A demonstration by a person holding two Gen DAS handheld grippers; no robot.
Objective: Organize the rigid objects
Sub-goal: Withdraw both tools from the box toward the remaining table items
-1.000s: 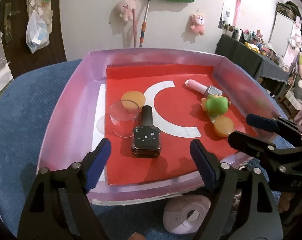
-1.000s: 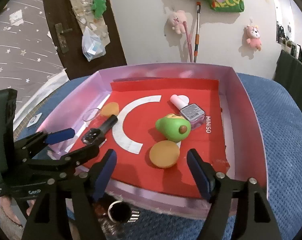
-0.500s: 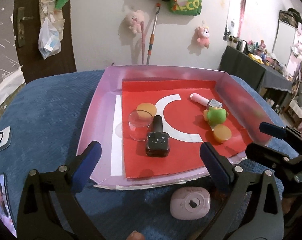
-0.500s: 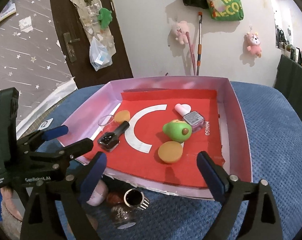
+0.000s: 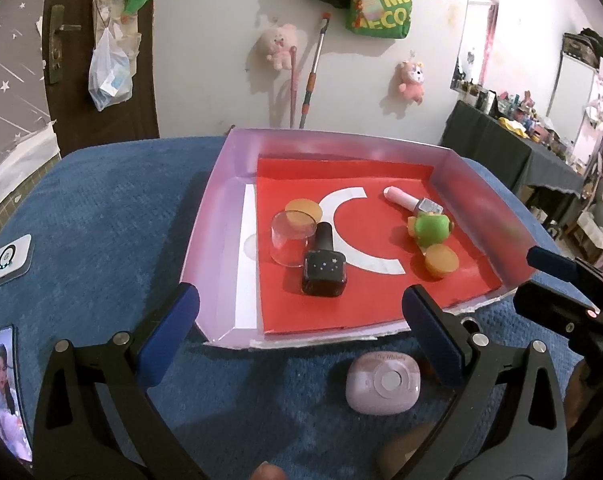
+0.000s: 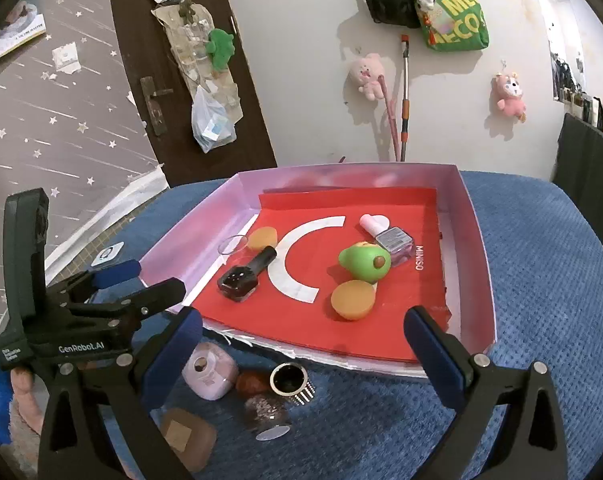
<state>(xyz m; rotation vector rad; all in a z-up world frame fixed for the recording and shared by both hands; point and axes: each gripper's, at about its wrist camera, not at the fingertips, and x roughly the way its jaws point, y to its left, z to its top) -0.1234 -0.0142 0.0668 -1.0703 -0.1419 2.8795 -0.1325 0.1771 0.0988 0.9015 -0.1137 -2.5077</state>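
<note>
Presently both the left gripper (image 5: pixel 301 332) and right gripper (image 6: pixel 303 340) gape empty, short of the tray (image 5: pixel 217 216); black starred bottle (image 5: pixel 324 272) lies inside.

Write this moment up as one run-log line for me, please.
left gripper: open, empty | right gripper: open, empty | tray: holds black bottle, avocado toy | pink case: outside tray
</note>
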